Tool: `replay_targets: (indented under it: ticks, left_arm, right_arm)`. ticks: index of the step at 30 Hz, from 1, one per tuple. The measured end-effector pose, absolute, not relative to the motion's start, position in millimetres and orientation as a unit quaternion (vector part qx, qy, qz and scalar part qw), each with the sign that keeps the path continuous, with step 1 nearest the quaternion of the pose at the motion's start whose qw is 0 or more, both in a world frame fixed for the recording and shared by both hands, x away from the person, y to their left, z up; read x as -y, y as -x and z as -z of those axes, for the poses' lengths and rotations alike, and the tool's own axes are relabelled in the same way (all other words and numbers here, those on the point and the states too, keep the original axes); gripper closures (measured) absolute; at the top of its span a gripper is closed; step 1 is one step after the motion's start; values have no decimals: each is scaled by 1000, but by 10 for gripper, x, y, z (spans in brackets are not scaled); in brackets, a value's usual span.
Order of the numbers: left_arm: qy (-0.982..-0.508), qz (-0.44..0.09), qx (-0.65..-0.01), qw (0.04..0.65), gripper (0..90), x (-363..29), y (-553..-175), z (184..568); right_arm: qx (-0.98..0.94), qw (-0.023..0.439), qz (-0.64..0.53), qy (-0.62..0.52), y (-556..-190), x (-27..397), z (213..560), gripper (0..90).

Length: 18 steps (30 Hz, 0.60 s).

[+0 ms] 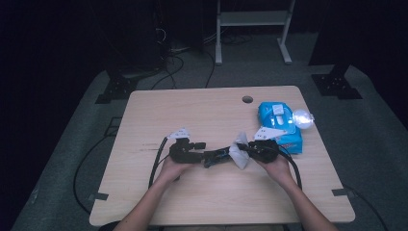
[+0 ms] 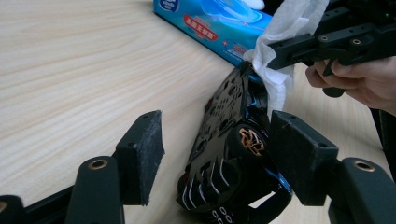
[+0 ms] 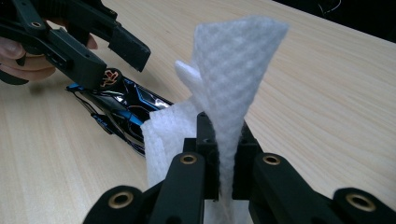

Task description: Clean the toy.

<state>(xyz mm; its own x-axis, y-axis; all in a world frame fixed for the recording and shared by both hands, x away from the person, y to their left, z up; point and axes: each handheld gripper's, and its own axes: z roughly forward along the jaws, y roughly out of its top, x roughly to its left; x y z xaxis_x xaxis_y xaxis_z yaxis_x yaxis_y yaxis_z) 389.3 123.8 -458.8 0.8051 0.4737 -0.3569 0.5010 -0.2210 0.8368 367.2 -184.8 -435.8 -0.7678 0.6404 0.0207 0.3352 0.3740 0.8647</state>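
The right gripper was clenched on a white wipe, holding it against the end of a black-and-blue toy car that lay tipped on the tabletop between the hands. The left gripper straddled the car's wheel end, its jaws released and not pressing. This looked like the wiping step, with the pack of wipes just beyond. Next, the left gripper would likely need to steady the car while the wipe rubbed along its body.
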Motion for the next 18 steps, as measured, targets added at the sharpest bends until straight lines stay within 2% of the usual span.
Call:
replay_targets:
  ticks: [3,9,12,18]
  left_arm:
    - [-786,25,-306,537,324,-1223,-3883,4596]
    - [-806,29,-281,521,331,-1160,-3827,4584]
    - [-828,2,-263,494,356,-1114,-3782,4602]
    - [-836,-9,-253,487,360,-1102,-3768,4601]
  right_arm:
    - [-811,152,-477,-302,-3614,1888,4368,849]
    - [-816,145,-474,-298,-3549,1929,4380,848]
    - [-824,139,-464,-294,-3519,1925,4399,846]
    - [-825,133,-466,-292,-3522,1925,4411,842]
